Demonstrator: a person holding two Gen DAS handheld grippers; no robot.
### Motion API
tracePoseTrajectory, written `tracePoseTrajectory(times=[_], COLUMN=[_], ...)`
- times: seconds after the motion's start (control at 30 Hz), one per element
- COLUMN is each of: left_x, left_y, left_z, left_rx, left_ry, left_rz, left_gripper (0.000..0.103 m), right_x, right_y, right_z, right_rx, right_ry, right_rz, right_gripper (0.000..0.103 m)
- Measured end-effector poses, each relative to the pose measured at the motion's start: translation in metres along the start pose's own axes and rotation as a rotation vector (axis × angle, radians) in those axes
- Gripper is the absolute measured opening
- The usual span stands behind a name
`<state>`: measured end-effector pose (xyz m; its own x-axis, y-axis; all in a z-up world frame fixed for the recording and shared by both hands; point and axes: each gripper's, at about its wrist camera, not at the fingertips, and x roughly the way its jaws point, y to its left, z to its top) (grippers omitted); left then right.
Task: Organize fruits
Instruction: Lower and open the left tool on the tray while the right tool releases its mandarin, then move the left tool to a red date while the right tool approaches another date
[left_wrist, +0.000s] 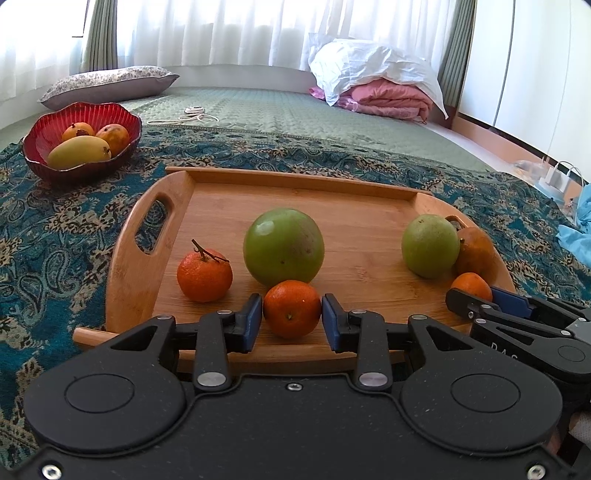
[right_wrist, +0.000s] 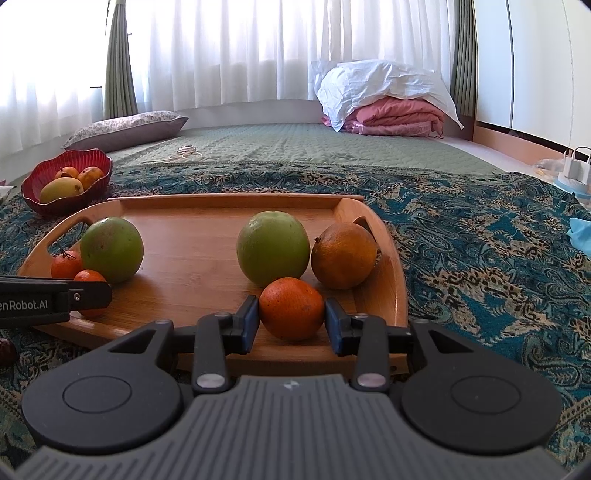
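- Bracketing one tangerine (left_wrist: 291, 308) with my left claw (left_wrist: 291, 319), pads touching its sides, on the bamboo tray (left_wrist: 347, 221).
- Right claw (right_wrist: 291, 319) likewise pinches another tangerine (right_wrist: 291, 308).

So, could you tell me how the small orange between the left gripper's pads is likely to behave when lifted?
The small orange looks round, so it would probably roll on the flat tray if nudged. Its dimpled peel should grip the left gripper pads reasonably well. It seems firm yet squashable, so moderate pressure is probably safest.
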<state>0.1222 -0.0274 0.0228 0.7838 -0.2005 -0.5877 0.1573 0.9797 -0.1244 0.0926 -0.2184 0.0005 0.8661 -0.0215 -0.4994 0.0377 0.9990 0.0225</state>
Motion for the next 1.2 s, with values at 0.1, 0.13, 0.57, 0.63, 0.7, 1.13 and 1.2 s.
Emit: tracePoseTrajectory(times=[0.1, 0.13, 0.57, 0.63, 0.7, 1.13, 1.2], left_x=[-0.003, -0.004, -0.033, -0.039, -0.046, -0.069, -0.069], left_y=[0.001, 0.001, 0.003, 0.005, 0.007, 0.014, 0.018], left_z=[-0.001, -0.002, -0.014, -0.016, -0.017, -0.036, -0.040], left_rx=[0.004, 0.006, 0.027, 0.026, 0.026, 0.066, 0.059], left_ry=[0.000, 0.001, -0.042, -0.051, -0.062, -0.108, -0.103], left_rz=[0.001, 0.001, 0.014, 0.016, 0.018, 0.067, 0.075], left_gripper=[0.040, 0.040, 0.054, 0.057, 0.061, 0.086, 0.087], right_x=[-0.002, -0.003, -0.025, -0.031, -0.036, -0.062, -0.064], right_y=[0.000, -0.001, -0.002, -0.002, 0.000, 0.027, 0.032], right_z=[0.000, -0.001, -0.012, -0.014, -0.016, -0.032, -0.036], right_rx=[-0.001, -0.002, 0.012, 0.019, 0.025, -0.026, -0.041], right_ry=[-0.003, -0.004, -0.058, -0.082, -0.099, -0.141, -0.139], right_rz=[-0.002, -0.003, -0.013, -0.009, -0.005, 0.083, 0.096], right_gripper=[0.049, 0.051, 0.063, 0.063, 0.063, 0.067, 0.067])
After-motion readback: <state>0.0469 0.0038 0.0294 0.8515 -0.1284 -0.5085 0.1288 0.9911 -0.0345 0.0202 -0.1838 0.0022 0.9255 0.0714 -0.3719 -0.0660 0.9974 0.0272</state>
